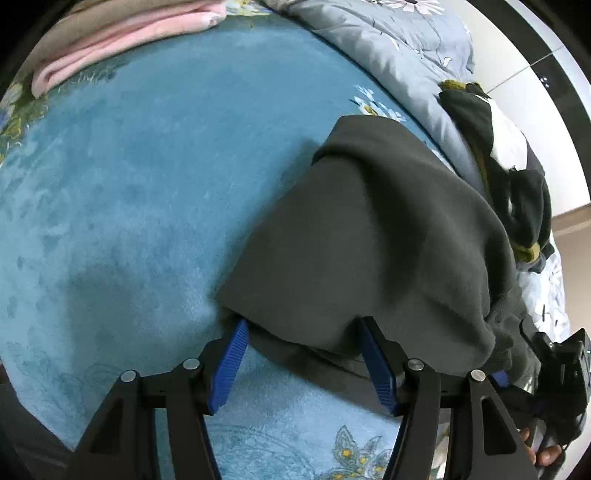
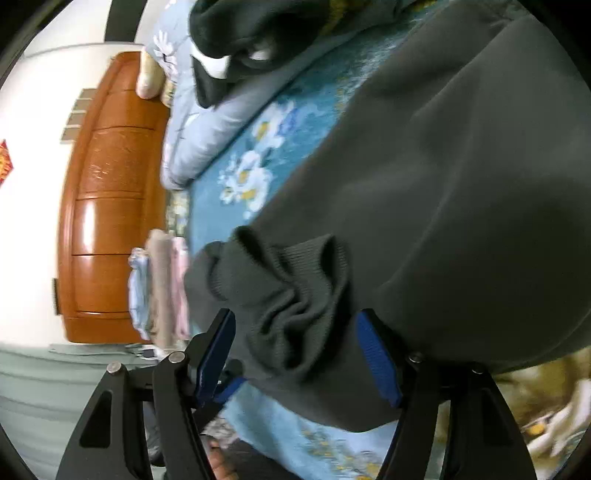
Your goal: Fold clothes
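A dark grey sweatshirt (image 1: pixel 369 240) lies folded over on the blue floral bedspread (image 1: pixel 147 184). My left gripper (image 1: pixel 301 325) is open, its blue fingers (image 1: pixel 231 363) wide apart with the garment's near edge lying between them. In the right wrist view the same sweatshirt (image 2: pixel 443 184) fills the right side, and its ribbed cuff (image 2: pixel 295 280) bunches between the wide-open blue fingers (image 2: pixel 376 358) of my right gripper (image 2: pixel 295 317). The right gripper also shows at the right edge of the left wrist view (image 1: pixel 565 369).
A stack of folded pink and beige clothes (image 1: pixel 122 33) lies at the far left of the bed. A grey-blue quilt (image 1: pixel 388 40) and a pile of dark clothes (image 1: pixel 509 166) lie at the right. A wooden headboard (image 2: pixel 110 192) stands beyond the bed.
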A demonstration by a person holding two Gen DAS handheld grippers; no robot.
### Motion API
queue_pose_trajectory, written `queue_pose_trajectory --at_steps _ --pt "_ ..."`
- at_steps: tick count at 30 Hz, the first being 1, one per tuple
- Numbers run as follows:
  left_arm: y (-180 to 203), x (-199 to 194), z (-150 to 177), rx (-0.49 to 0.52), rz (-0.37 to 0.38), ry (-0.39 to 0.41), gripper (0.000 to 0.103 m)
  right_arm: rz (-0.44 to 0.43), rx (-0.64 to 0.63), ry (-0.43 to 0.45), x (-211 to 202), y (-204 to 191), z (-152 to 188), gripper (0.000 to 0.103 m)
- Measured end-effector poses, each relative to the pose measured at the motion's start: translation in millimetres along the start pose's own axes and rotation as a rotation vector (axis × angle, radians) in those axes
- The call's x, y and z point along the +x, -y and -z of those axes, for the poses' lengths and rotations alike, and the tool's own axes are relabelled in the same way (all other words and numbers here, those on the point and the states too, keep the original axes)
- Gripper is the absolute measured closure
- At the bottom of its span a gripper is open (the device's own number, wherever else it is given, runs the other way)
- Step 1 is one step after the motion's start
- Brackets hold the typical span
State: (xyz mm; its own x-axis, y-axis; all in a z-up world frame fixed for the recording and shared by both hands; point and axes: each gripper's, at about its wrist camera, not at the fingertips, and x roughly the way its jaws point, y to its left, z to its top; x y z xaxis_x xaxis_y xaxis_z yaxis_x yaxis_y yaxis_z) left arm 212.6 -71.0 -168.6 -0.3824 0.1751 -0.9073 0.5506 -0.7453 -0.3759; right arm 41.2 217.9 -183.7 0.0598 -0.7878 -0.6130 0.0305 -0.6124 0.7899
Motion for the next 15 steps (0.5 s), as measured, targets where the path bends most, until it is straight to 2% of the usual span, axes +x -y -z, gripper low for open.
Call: queue_pose_trajectory --at_steps 1,2,3,4,6,9,11,13,15 --pt "2 -1 0 0.005 -0.003 0.001 0.037 -0.018 -0.002 0.0 1 -3 0 0.039" --pt "3 -2 1 0.01 -0.008 0.005 0.037 -0.031 -0.006 -0.002 2 -6 0 0.049" --pt "4 -4 2 0.012 -0.011 0.009 0.037 -0.023 -0.022 -0.012 5 -13 -1 0.071" --pt "2 -7 0 0.009 -0.009 0.011 0.037 -0.007 -0.043 -0.021 8 -21 -2 0.082" --pt "-4 -15 0 -0.001 0.012 0.015 0.037 0.037 -0.116 -0.024 8 -40 -4 0.084" --pt "-14 -22 3 -0.018 0.022 0.014 0.037 -0.028 -0.195 0.029 -10 -60 -10 0.086" --pt "-22 -20 8 -0.04 0.004 -0.01 0.037 -0.008 -0.219 0.038 -9 -57 -19 0.086" --pt "-31 -20 11 -0.076 0.004 -0.029 0.037 0.048 -0.183 0.014 2 -40 -28 0.086" --pt "-33 -33 11 -0.092 0.01 0.003 0.037 0.077 -0.082 -0.024 15 -11 -29 0.086"
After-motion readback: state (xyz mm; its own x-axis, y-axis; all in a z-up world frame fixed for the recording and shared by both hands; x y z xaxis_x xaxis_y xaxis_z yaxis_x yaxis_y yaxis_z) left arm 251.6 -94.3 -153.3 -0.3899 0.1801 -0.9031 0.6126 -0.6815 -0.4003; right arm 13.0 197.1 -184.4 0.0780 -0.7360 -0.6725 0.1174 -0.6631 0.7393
